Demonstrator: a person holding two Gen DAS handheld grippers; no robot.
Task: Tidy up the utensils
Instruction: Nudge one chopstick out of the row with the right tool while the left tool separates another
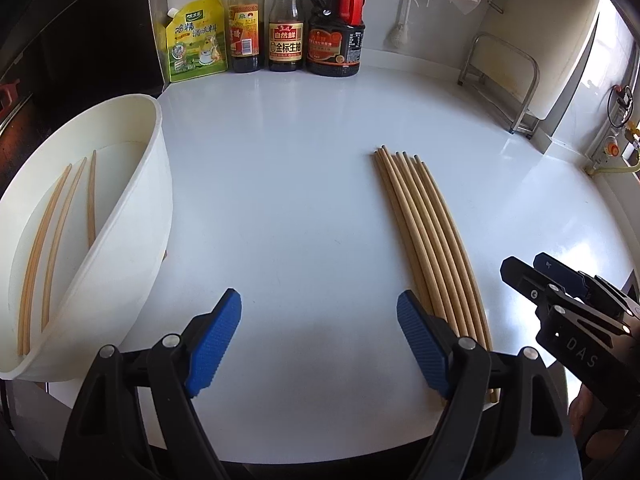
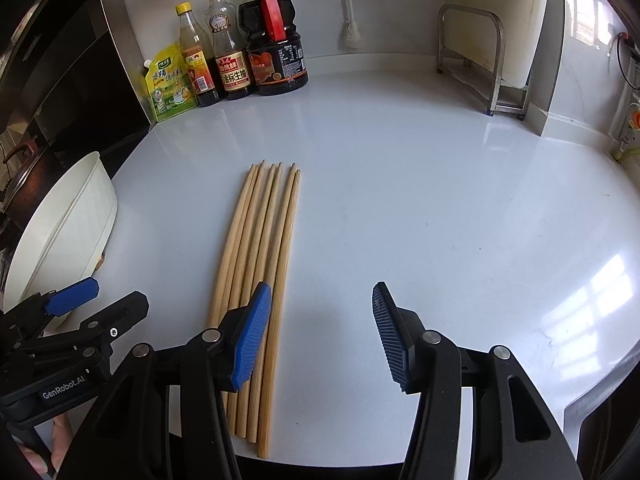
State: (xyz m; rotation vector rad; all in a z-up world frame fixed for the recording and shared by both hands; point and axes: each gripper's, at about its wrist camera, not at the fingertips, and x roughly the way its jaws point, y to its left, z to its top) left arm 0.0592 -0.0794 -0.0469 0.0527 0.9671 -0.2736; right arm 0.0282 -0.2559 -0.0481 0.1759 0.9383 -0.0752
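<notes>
Both tools w/ jaws apart, gripping nothing: left tool (image 1: pixel 319 342) betw. white container (image 1: pixel 132 216) & chopstick bundle (image 1: pixel 430 236) on table (image 1: pixel 280 160); right tool (image 2: pixel 322 338) over bundle's near end.

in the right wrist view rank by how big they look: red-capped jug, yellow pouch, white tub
1. white tub, though it sits nearest the camera
2. red-capped jug
3. yellow pouch
</notes>
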